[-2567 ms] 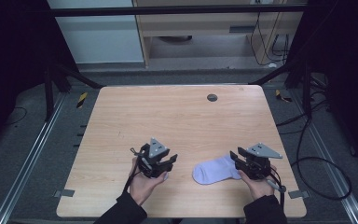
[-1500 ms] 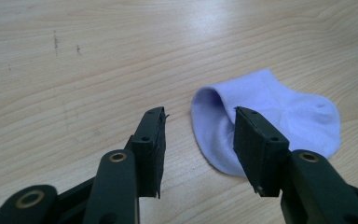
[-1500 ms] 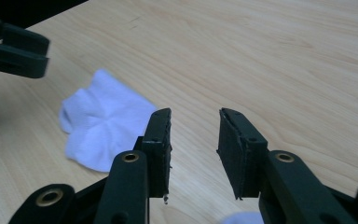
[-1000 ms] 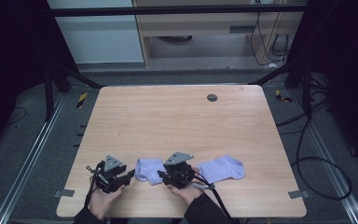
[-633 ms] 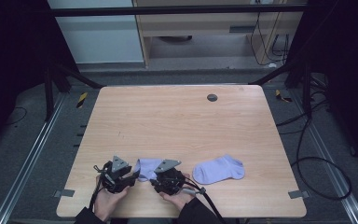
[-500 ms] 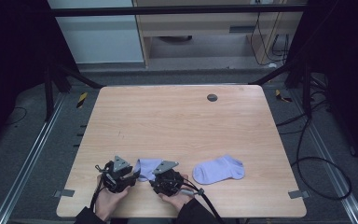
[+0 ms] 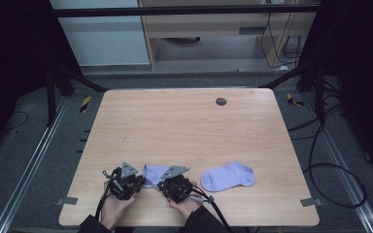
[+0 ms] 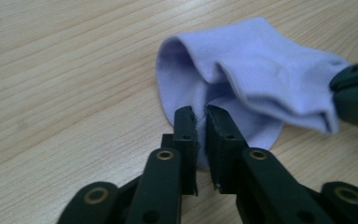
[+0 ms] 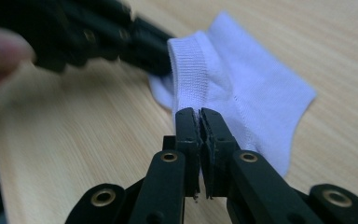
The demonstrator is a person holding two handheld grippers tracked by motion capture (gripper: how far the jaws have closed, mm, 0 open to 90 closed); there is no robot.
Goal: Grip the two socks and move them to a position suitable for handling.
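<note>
The sock (image 7: 154, 173) lies at the near edge of the table (image 7: 184, 126), pinched at both ends — the left gripper (image 8: 201, 122) and right gripper (image 9: 199, 122) have each clamped its fabric since a second ago, so it seems ready to lift or stretch. Second sock (image 7: 228, 175) lies just right. No writing legible.

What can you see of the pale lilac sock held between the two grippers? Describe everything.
The pale lilac knitted ankle sock looks soft, with a ribbed cuff. It lies crumpled and folded at the near edge of the light wooden table. The left gripper pinches one end, the right gripper clamps the cuff. A matching sock lies apart from it.
</note>
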